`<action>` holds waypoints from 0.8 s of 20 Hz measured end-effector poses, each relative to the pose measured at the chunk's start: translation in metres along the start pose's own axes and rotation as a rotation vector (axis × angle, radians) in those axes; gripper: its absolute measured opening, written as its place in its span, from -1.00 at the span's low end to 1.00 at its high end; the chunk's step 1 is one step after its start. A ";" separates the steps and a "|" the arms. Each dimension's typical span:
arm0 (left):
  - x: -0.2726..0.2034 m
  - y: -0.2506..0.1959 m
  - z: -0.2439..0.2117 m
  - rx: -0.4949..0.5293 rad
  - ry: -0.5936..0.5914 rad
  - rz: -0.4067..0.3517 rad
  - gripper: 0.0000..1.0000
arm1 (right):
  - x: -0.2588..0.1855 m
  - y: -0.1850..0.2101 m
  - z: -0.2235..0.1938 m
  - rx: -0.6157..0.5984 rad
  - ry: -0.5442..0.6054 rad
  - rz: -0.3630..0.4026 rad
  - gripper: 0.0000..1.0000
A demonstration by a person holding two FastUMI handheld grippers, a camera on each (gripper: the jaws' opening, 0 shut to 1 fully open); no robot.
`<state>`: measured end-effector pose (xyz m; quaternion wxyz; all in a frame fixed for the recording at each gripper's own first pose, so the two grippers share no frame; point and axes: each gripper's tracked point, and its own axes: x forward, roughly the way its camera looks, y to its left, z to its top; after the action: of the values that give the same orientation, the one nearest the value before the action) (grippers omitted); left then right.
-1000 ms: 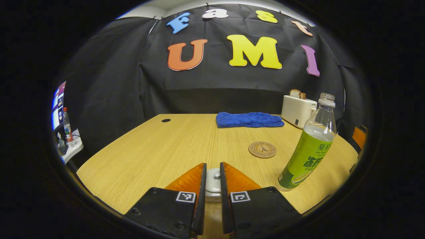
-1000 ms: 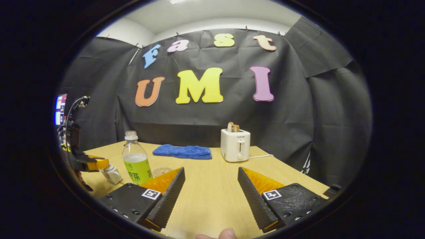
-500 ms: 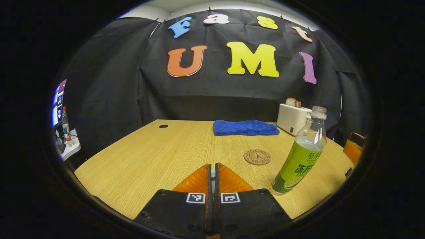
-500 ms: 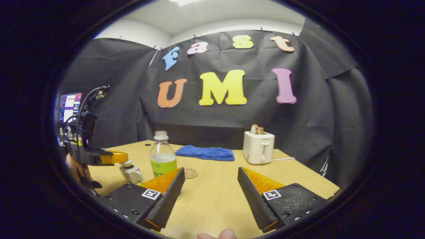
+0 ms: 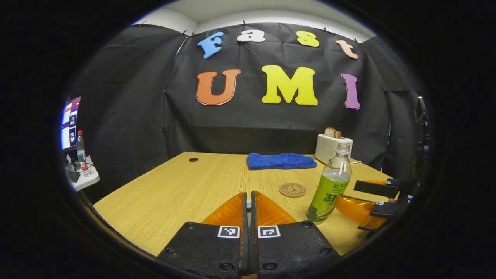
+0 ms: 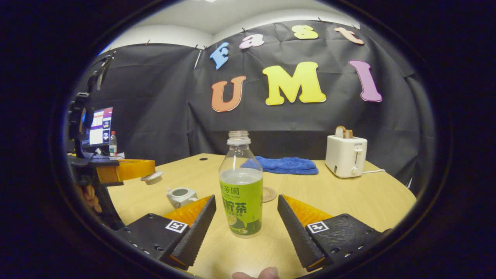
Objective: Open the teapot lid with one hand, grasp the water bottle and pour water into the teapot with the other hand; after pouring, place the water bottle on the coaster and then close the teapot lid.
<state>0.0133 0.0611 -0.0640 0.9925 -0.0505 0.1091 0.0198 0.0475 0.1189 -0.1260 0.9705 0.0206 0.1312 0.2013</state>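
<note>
Right gripper view: my right gripper (image 6: 246, 211) wide open, empty; clear green-labelled plastic water bottle (image 6: 240, 190) upright straight ahead between its fingers, untouched. Left gripper (image 6: 133, 169) clamps small white teapot lid (image 6: 152, 177) above open white teapot (image 6: 181, 196).

The left gripper (image 6: 149, 173) now holds the teapot lid (image 6: 152, 177) lifted clear above the open teapot (image 6: 181, 196), where a second ago it was closing on the lid's knob at the pot. The right gripper (image 6: 246, 217) has swung toward the water bottle (image 6: 240, 186), which now stands between its spread fingers instead of off to their left.
</note>
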 end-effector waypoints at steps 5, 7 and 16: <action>-0.009 0.014 0.003 -0.012 -0.026 0.012 -0.94 | 0.026 0.002 -0.007 0.029 0.021 -0.036 0.92; -0.009 0.018 0.001 -0.013 -0.028 0.018 -0.94 | 0.030 0.005 -0.007 0.043 0.021 -0.035 0.92; -0.004 0.027 0.002 -0.041 -0.042 0.006 -0.94 | 0.033 0.012 0.007 -0.082 0.030 -0.047 0.45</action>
<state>0.0087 0.0886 -0.0634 0.9933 -0.0699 0.0879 0.0260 0.0738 0.1431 -0.1268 0.9729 -0.0253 0.1379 0.1839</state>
